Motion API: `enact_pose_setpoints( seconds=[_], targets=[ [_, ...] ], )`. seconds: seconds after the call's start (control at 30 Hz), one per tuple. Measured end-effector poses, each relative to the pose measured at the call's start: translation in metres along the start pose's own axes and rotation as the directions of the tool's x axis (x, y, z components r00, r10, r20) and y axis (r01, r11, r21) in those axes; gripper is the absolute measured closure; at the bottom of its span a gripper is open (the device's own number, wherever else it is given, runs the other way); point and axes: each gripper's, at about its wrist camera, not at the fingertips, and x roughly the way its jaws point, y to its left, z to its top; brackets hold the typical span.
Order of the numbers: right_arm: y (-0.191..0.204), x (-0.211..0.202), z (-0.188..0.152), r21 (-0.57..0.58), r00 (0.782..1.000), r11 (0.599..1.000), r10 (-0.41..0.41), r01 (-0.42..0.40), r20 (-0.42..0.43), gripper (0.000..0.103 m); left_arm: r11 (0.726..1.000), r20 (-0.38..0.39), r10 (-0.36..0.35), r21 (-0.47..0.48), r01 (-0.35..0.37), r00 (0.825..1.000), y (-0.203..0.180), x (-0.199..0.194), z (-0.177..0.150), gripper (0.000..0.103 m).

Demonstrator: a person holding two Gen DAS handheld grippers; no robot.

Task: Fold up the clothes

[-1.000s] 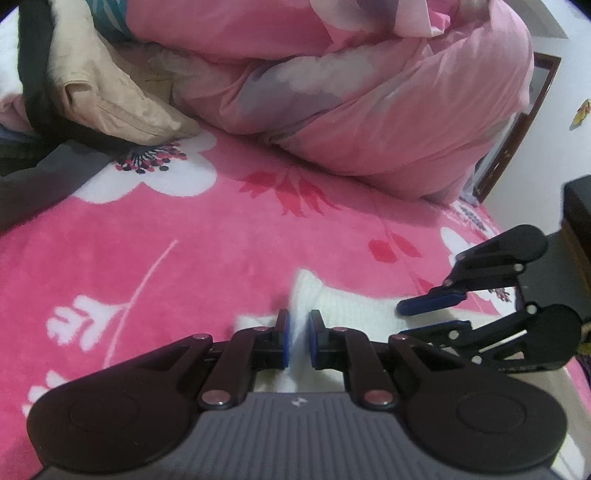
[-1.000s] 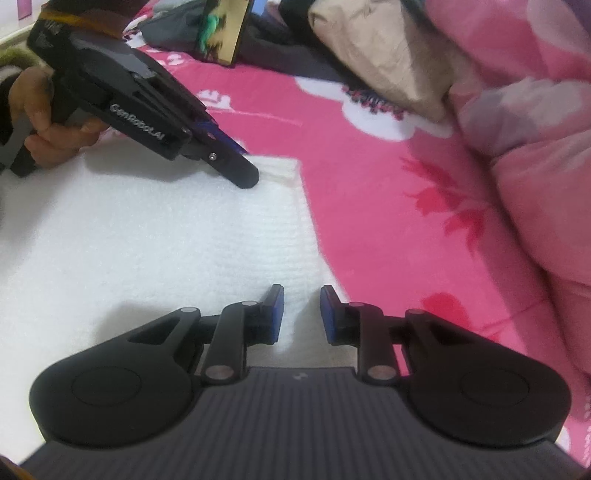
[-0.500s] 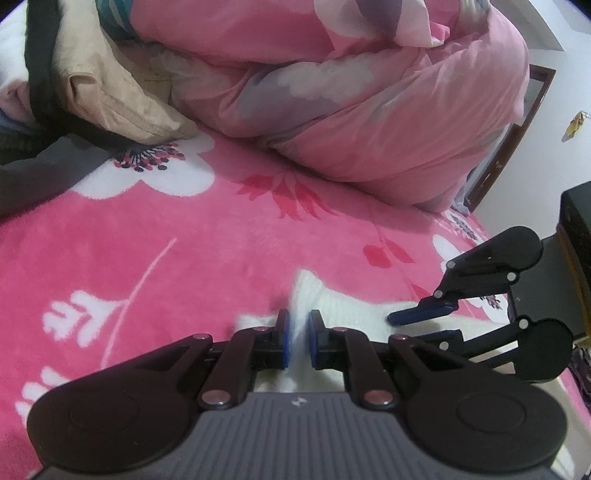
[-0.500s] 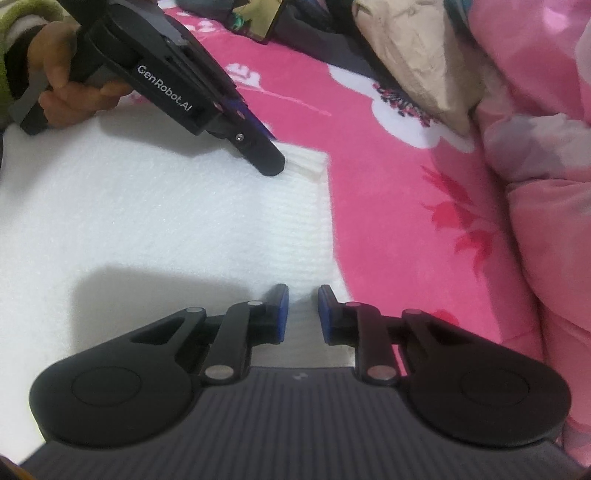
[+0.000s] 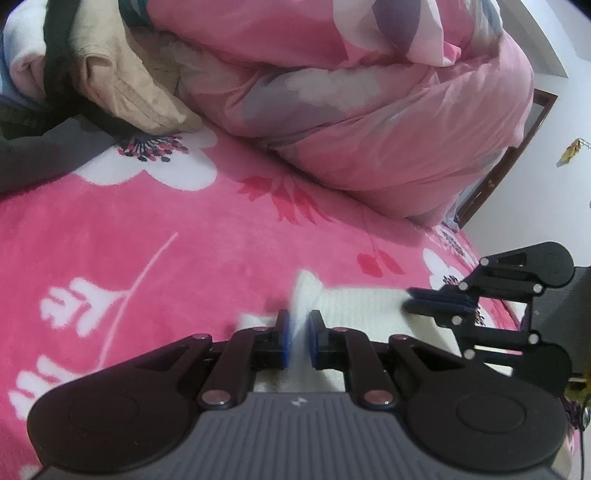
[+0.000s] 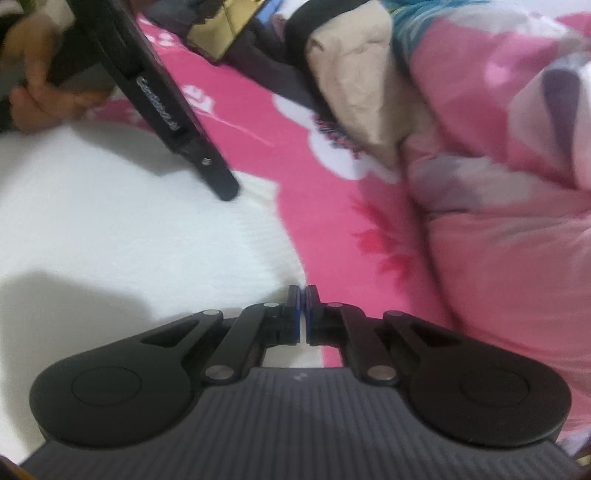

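Observation:
A white knitted garment (image 6: 129,240) lies flat on a pink flowered blanket (image 5: 147,240). At the bottom of the left wrist view, my left gripper (image 5: 299,332) is shut on a bunched-up corner of the garment (image 5: 369,306). The right wrist view shows that gripper's tip (image 6: 225,190) down on the far corner, held by a hand (image 6: 37,99). My right gripper (image 6: 303,310) sits at the garment's near right edge. Its jaws are closing, and the pads meet on a thin fold of white cloth. From the left wrist view the right gripper (image 5: 410,301) pinches that same edge.
A big pink duvet (image 5: 388,129) is heaped along the far side of the bed. A beige garment (image 5: 125,88) and dark clothes (image 5: 37,147) are piled beside it. A gold box (image 6: 221,33) lies among them. A dark door frame (image 5: 509,158) stands past the bed's right edge.
The right gripper's jaws went from clearly apart to together on the garment's edge, and it slid and rolled toward that edge. The left gripper kept its pinch on the corner.

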Motion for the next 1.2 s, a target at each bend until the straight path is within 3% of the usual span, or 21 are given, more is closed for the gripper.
enact_pose_setpoints(
  seconds=[0.13,0.43,0.5,0.57,0.73,0.87,1.0,1.13,1.2],
  targets=[
    [0.006,0.012,-0.004,-0.012,0.999,0.999,-0.033,0.033,-0.001,0.103,1.0,-0.003,0.006,0.007,-0.006,1.0,0.0,0.0,0.0,0.088],
    [0.005,0.043,-0.019,0.132,1.0,0.991,-0.008,0.01,-0.014,0.102,0.998,-0.008,0.058,0.027,-0.058,0.998,-0.003,0.003,-0.002,0.093],
    [-0.018,0.033,-0.022,0.266,0.998,0.962,0.057,-0.064,0.037,0.1,0.998,-0.007,0.062,0.027,-0.061,0.998,-0.003,0.002,-0.003,0.093],
    [-0.047,0.017,-0.033,0.415,0.991,0.9,0.111,-0.133,0.077,0.086,0.997,-0.004,0.065,0.034,-0.064,0.998,-0.004,0.002,-0.004,0.093],
    [-0.1,-0.041,-0.084,0.596,0.996,0.802,-0.029,-0.029,0.087,0.081,0.998,-0.005,0.061,0.032,-0.06,0.998,-0.003,0.001,-0.004,0.093],
    [-0.085,-0.064,-0.106,0.55,0.998,0.834,0.012,-0.045,0.063,0.081,0.998,-0.004,0.057,0.031,-0.056,0.998,-0.002,0.001,-0.003,0.093],
    [-0.053,-0.049,-0.104,0.371,0.997,0.926,0.077,-0.071,0.0,0.082,0.998,-0.004,0.048,0.028,-0.048,0.999,-0.001,0.002,-0.003,0.093],
    [-0.042,-0.028,-0.1,0.279,0.993,0.955,0.112,-0.095,-0.046,0.084,0.999,-0.005,0.038,0.024,-0.038,0.999,0.001,0.003,-0.002,0.093],
    [-0.035,-0.022,-0.098,0.24,0.99,0.965,0.127,-0.109,-0.062,0.098,0.999,-0.006,0.033,0.02,-0.033,0.999,0.002,0.003,-0.002,0.093]
  ],
)
